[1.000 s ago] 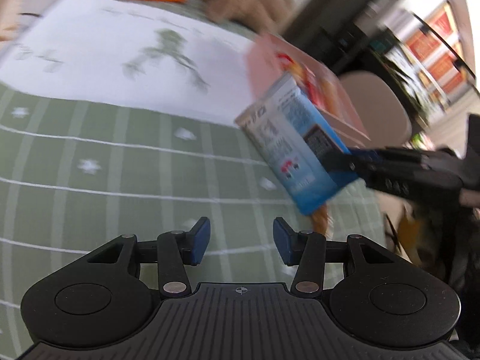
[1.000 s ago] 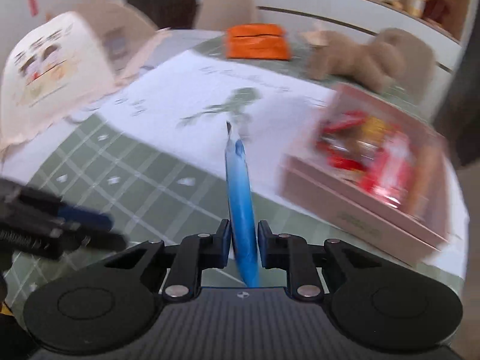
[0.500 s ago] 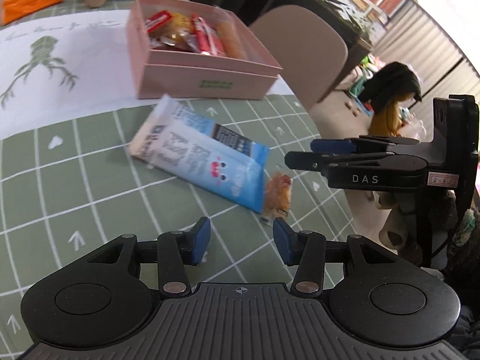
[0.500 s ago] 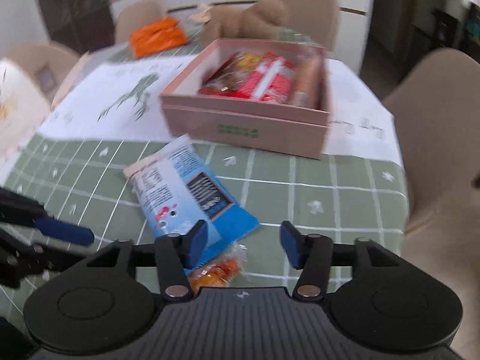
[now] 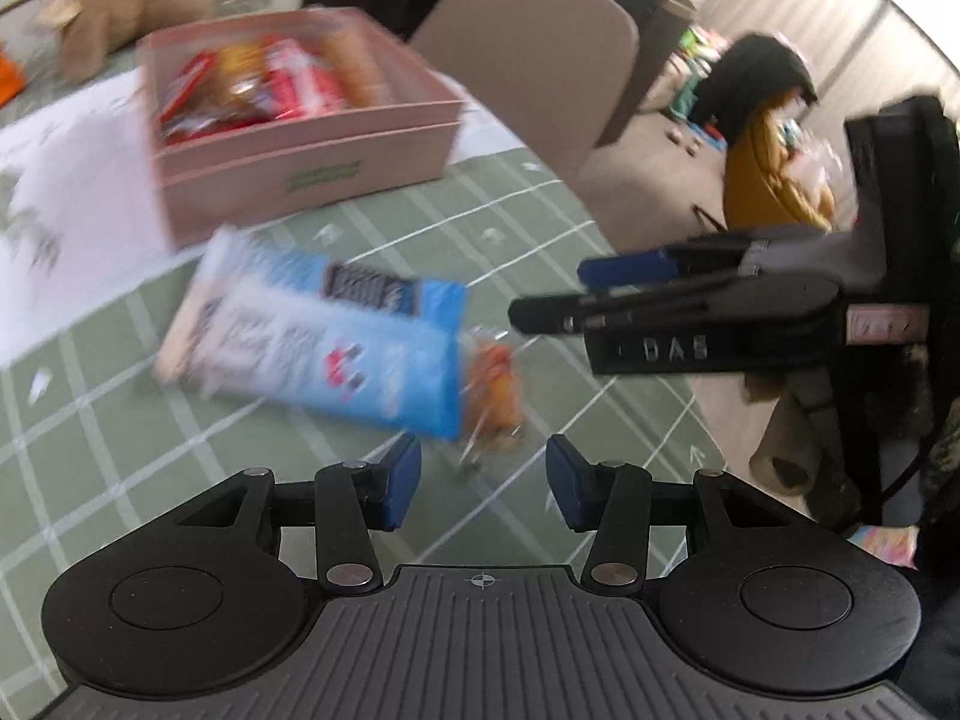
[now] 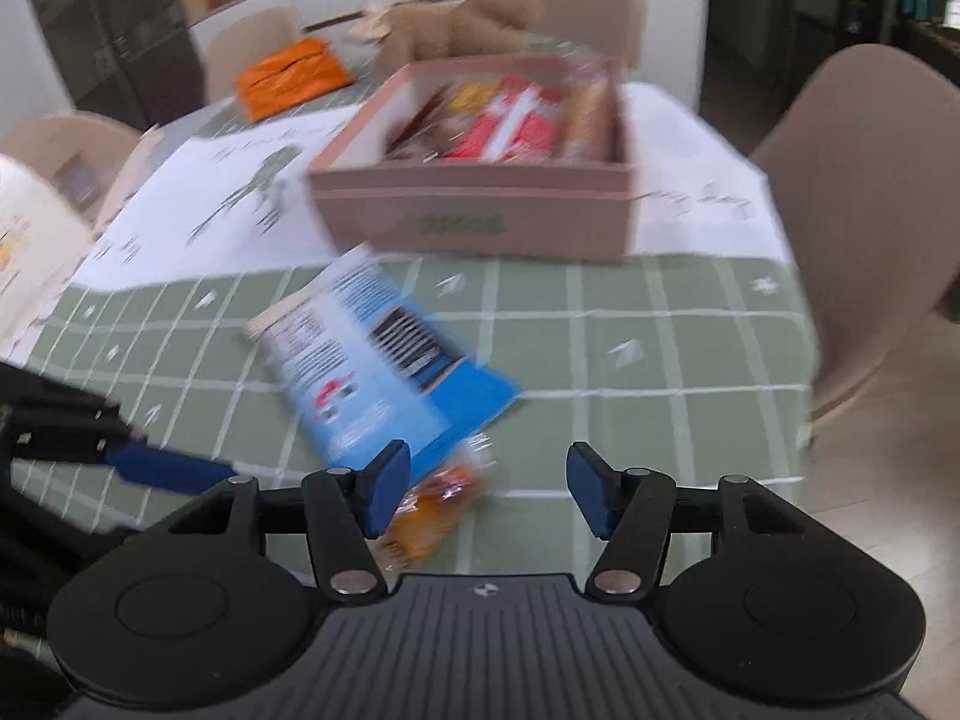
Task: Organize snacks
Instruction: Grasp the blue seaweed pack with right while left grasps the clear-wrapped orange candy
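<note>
A blue and white snack packet [image 5: 324, 330] lies flat on the green checked tablecloth, also in the right wrist view [image 6: 378, 366]. A small orange wrapped snack [image 5: 495, 396] lies against its near corner, shown too in the right wrist view [image 6: 438, 501]. A pink box [image 5: 300, 162] full of snacks stands behind them and shows in the right wrist view [image 6: 480, 210]. My left gripper [image 5: 483, 474] is open and empty, just short of the orange snack. My right gripper [image 6: 486, 492] is open and empty, above the table's near edge, beside the orange snack.
A white sheet with a green frog drawing [image 6: 252, 192] lies left of the box. An orange pouch [image 6: 291, 75] and a brown plush toy [image 6: 468, 18] sit at the far side. Beige chairs [image 6: 870, 210] stand around the table. The table edge [image 5: 654, 276] runs on the right.
One second ago my right gripper held the blue packet upright; it has let go and opened, and the packet lies on the cloth. Both grippers have moved closer to the orange snack.
</note>
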Demonstrator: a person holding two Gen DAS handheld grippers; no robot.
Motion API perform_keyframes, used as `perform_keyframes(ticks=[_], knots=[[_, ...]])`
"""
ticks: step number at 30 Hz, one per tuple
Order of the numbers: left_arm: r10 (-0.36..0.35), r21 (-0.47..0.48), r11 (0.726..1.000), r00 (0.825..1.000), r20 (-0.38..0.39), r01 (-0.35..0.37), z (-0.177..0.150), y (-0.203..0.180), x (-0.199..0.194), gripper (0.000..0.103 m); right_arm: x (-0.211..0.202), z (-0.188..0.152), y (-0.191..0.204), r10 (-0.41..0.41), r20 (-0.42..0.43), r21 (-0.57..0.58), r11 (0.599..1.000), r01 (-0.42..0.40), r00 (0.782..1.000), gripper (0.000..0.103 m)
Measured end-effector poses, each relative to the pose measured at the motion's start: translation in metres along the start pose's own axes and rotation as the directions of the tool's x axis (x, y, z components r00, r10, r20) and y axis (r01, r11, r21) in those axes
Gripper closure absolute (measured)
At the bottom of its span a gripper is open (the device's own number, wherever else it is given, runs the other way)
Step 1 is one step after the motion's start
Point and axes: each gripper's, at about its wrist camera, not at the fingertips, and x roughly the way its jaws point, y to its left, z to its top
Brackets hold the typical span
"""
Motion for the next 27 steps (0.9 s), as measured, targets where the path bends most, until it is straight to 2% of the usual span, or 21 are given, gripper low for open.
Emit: perform_keyframes(ticks=[5,6,8,10,13,16,19,22,24,27], knots=[[0.046,0.14,0.99,0.996,-0.078,-0.034,0.022,-0.029,0.045,0.052,-0.019,0.006,-0.028,-0.099,0.055,0.057,0.994,0.096,0.994,0.044],[0.067,0.17,0.984,0.994,-0.091,-0.051,0.022,-0.035,0.052,0.056,-0.024,0.004,-0.033,-0.116,0.062,0.067,0.991,0.112,0.991,0.044],[0.101,0.218,0.973,0.99,-0.1,-0.077,0.021,-0.041,0.061,0.072,-0.029,0.001,-0.042,-0.138,0.067,0.087,0.987,0.132,0.988,0.044],[0.098,0.221,0.972,0.99,-0.097,-0.075,0.019,-0.04,0.061,0.072,-0.032,-0.005,-0.051,-0.154,0.066,0.112,0.983,0.146,0.986,0.043],[0.062,0.171,0.984,0.993,-0.096,-0.045,0.019,-0.032,0.053,0.074,-0.03,-0.011,-0.059,-0.168,0.051,0.13,0.978,0.161,0.984,0.043],[0.056,0.14,0.989,0.995,-0.08,-0.044,0.015,-0.024,0.044,0.075,-0.023,-0.01,-0.056,-0.145,0.031,0.131,0.982,0.139,0.989,0.042],[0.062,0.095,0.994,0.996,-0.064,-0.056,0.007,-0.008,0.03,0.076,-0.016,-0.003,-0.042,-0.101,0.027,0.091,0.991,0.099,0.994,0.041],[0.06,-0.015,0.998,0.998,-0.016,-0.06,-0.01,0.02,0.0,0.076,-0.009,0.007,-0.021,-0.067,0.034,0.018,0.998,0.066,0.997,0.036],[0.087,-0.103,0.991,0.996,0.01,-0.085,-0.025,0.043,-0.019,0.076,-0.002,0.015,-0.008,-0.033,0.035,-0.026,0.999,0.033,0.999,0.033],[0.182,-0.235,0.957,0.983,0.023,-0.171,-0.05,0.077,-0.043,0.076,0.015,0.027,0.006,0.067,-0.002,-0.051,0.996,-0.067,0.998,0.03]])
